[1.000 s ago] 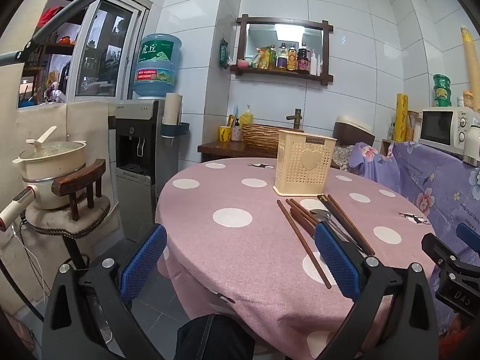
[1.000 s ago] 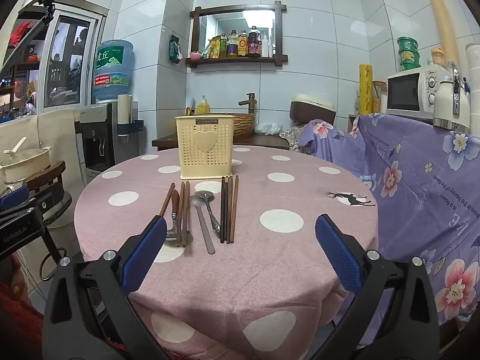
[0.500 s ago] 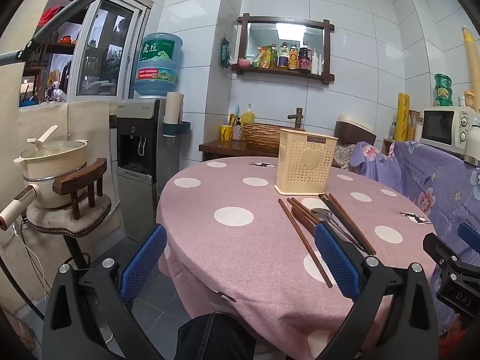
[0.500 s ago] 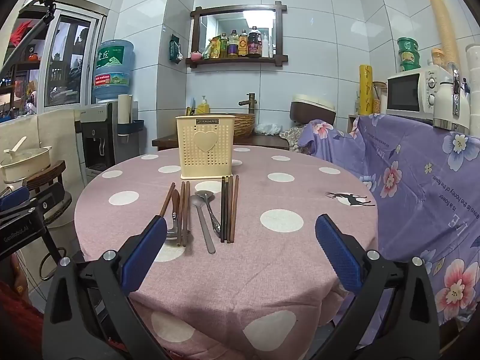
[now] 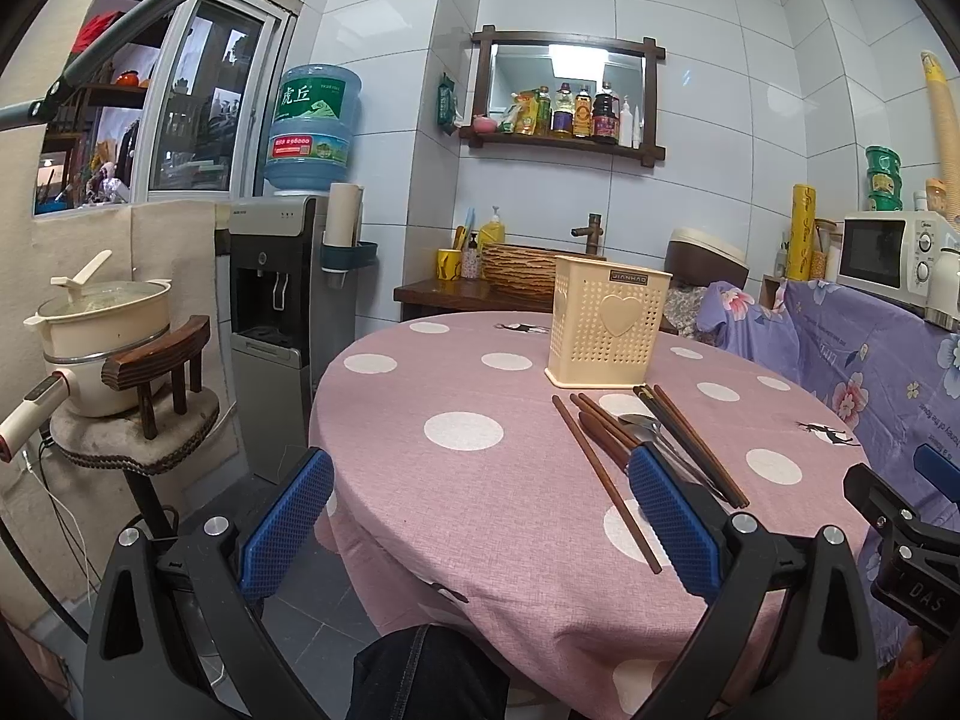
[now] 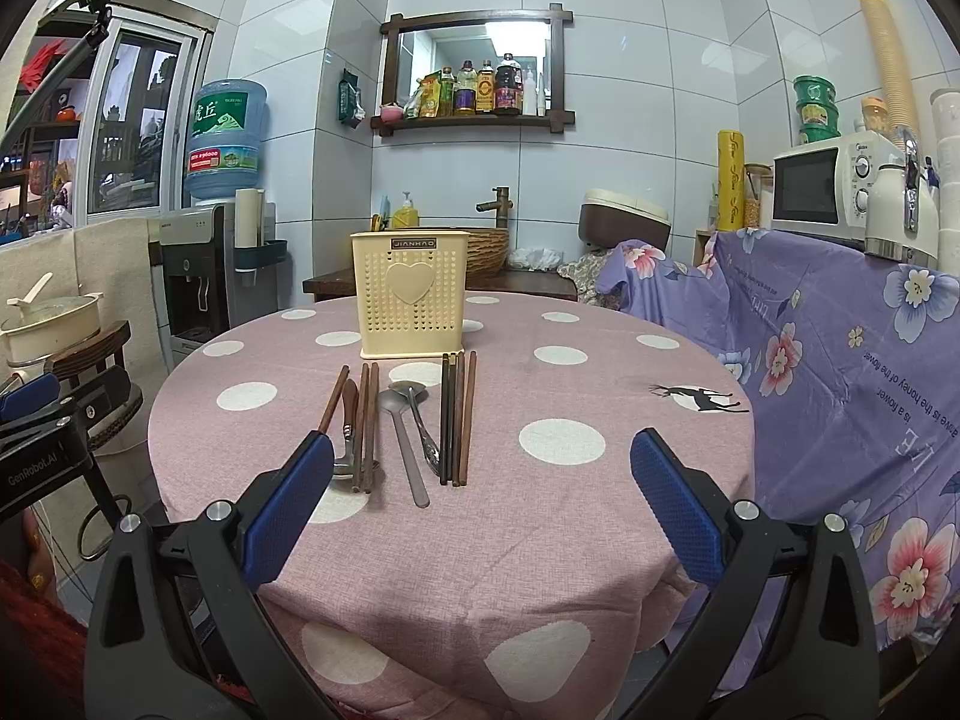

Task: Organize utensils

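A cream perforated utensil holder (image 6: pixel 411 294) (image 5: pixel 606 330) stands upright on the round pink dotted table (image 6: pixel 600 546). In front of it lie brown chopsticks (image 6: pixel 369 426), a wooden-handled spoon (image 6: pixel 347 432), two metal spoons (image 6: pixel 405 438) and dark chopsticks (image 6: pixel 456 420), side by side. My right gripper (image 6: pixel 480 498) hangs open over the table's near edge, short of the utensils. My left gripper (image 5: pixel 480 516) is open at the table's left edge, its right pad (image 5: pixel 672 516) covering part of the utensils (image 5: pixel 648 438). Neither holds anything.
A water dispenser (image 5: pixel 282 324) and a stool with a cream pot (image 5: pixel 102 330) stand left of the table. A purple flowered cloth (image 6: pixel 840 372) drapes furniture on the right, with a microwave (image 6: pixel 822 189) on top. A sink counter (image 6: pixel 480 276) sits behind.
The left wrist view has drifted very slightly, with the table sitting a touch to the right. The utensils and the right gripper have not moved.
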Motion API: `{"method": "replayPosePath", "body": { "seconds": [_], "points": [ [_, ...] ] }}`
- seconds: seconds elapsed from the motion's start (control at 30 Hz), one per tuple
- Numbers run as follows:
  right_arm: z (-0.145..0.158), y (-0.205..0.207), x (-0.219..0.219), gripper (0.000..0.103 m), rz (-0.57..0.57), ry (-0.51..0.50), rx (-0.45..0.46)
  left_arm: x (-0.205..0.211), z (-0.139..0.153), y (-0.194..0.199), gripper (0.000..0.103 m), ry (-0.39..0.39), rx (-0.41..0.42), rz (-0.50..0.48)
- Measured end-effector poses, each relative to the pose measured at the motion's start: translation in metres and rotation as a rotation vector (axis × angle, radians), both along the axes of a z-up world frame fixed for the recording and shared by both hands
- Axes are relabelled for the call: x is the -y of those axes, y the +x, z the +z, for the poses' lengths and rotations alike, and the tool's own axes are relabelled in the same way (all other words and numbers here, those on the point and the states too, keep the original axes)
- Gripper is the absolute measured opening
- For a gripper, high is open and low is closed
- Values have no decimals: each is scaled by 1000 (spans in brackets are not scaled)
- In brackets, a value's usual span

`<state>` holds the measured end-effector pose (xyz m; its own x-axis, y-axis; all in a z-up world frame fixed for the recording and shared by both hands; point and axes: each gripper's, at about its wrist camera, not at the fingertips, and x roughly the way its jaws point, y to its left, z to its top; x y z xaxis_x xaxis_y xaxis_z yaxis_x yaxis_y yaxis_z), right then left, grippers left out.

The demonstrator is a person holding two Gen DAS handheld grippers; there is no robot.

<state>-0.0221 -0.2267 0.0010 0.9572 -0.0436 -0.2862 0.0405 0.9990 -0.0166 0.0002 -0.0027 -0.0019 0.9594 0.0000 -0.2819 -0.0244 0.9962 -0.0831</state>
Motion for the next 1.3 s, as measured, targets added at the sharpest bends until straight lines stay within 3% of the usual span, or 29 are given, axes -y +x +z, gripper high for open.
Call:
{"method": "replayPosePath", "body": {
  "seconds": [1.3],
  "points": [
    [1,-2,1,98,-1,-2,1,0,0,0,98,-1,-2,1]
  ]
}}
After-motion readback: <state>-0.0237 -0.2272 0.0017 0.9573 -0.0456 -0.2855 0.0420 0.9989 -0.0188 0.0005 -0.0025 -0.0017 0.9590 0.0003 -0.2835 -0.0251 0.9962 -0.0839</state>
